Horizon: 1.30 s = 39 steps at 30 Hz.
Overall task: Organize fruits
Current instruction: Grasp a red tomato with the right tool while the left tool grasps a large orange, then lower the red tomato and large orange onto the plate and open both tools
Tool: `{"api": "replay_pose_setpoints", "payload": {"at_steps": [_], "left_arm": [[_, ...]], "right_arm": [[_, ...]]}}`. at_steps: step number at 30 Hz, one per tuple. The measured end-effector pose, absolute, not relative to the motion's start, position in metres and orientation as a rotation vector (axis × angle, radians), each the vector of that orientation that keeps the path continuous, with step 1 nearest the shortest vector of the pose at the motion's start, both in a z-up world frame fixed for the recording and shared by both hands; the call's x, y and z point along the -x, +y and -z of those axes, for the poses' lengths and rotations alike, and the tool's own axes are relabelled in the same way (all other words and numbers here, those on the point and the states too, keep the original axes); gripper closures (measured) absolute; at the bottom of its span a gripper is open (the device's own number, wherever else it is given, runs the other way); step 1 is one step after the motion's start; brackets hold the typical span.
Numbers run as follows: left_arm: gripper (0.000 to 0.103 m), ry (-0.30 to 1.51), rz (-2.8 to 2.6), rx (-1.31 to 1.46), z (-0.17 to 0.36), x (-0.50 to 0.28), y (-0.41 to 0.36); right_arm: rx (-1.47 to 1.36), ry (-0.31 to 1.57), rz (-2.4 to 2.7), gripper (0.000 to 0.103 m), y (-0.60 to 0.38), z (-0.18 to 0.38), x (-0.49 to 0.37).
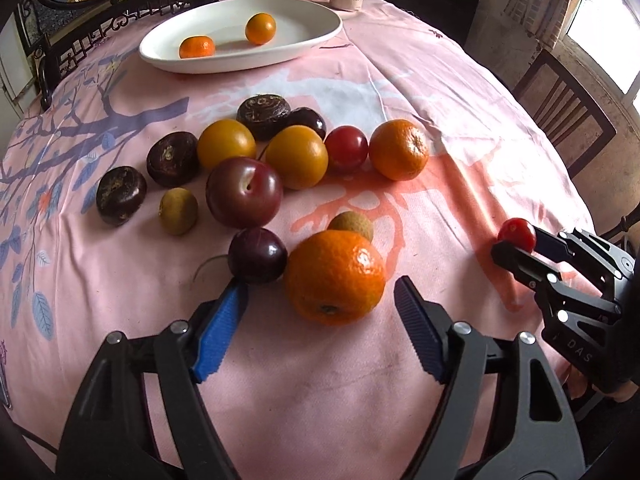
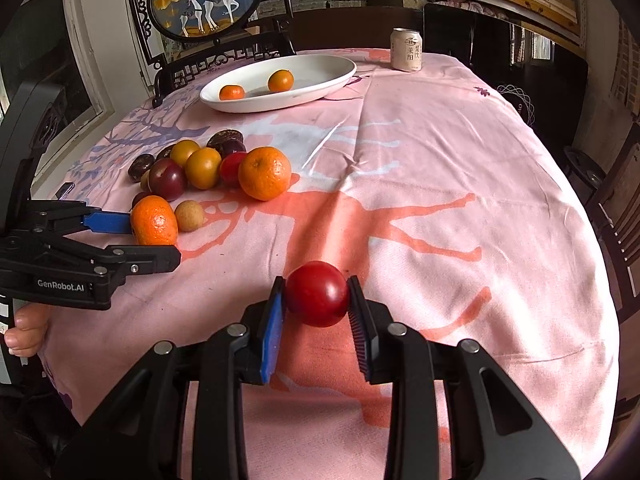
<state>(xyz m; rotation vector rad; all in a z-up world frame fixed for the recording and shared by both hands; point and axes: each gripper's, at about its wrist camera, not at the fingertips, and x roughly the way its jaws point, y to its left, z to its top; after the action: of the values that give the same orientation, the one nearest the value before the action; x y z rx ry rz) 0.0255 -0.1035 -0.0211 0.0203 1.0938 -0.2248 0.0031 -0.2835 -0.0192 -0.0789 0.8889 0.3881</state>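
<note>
mid-sort: right claw (image 2: 316, 300) is clamped on a small red fruit (image 2: 317, 294), held above the desk (image 2: 460, 160) – next it goes to the white plate (image 2: 340, 76) at the far side, where two oranges sit. left claw (image 1: 320, 312) is open, jaws either side of the near orange (image 1: 335, 276), pads not touching – needs to close squarely without nudging the dark plum (image 1: 258, 255) beside it.

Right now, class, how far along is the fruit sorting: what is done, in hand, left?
Done: two oranges lie in the white dish. In hand: the right gripper is shut on a red fruit; the left gripper stands open around a big orange. Left: the pile of fruit on the cloth.
</note>
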Motion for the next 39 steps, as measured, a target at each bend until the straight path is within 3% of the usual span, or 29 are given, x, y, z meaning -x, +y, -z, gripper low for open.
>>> {"api": "replay_pose_setpoints", "payload": {"at_steps": [4,5,6,14,22,32,39], "left_arm": [[0.041,1.089,0.206,-0.029,0.020,-0.028,-0.104],[0.055,1.083,0.211,-0.033,0.020,-0.026,-0.103],[0.058,1.077,0.228,-0.034,0.018,-0.025,-0.103],[0.058,1.066,0.262,0.001,0.007,-0.010,-0.080],[0.058,0.910,0.247,-0.008,-0.047,-0.018,-0.049],[0.058,0.804,0.064,-0.016,-0.075,-0.116,-0.014],[0.058,0.885,-0.002,0.041,-0.040,-0.194,-0.001]], "right_arm": [[0.071,0.889,-0.396,0.071,-0.284,0.020,-0.003],[0.070,0.888,-0.397,0.071,-0.283,0.020,-0.003],[0.070,0.887,-0.398,0.071,-0.283,0.019,-0.002],[0.081,0.865,-0.409,0.071,-0.275,0.010,-0.002],[0.112,0.734,-0.410,0.071,-0.254,-0.032,-0.018],[0.115,0.580,-0.417,0.071,-0.205,-0.077,-0.093],[0.118,0.723,-0.427,0.071,-0.164,-0.042,-0.177]]}}
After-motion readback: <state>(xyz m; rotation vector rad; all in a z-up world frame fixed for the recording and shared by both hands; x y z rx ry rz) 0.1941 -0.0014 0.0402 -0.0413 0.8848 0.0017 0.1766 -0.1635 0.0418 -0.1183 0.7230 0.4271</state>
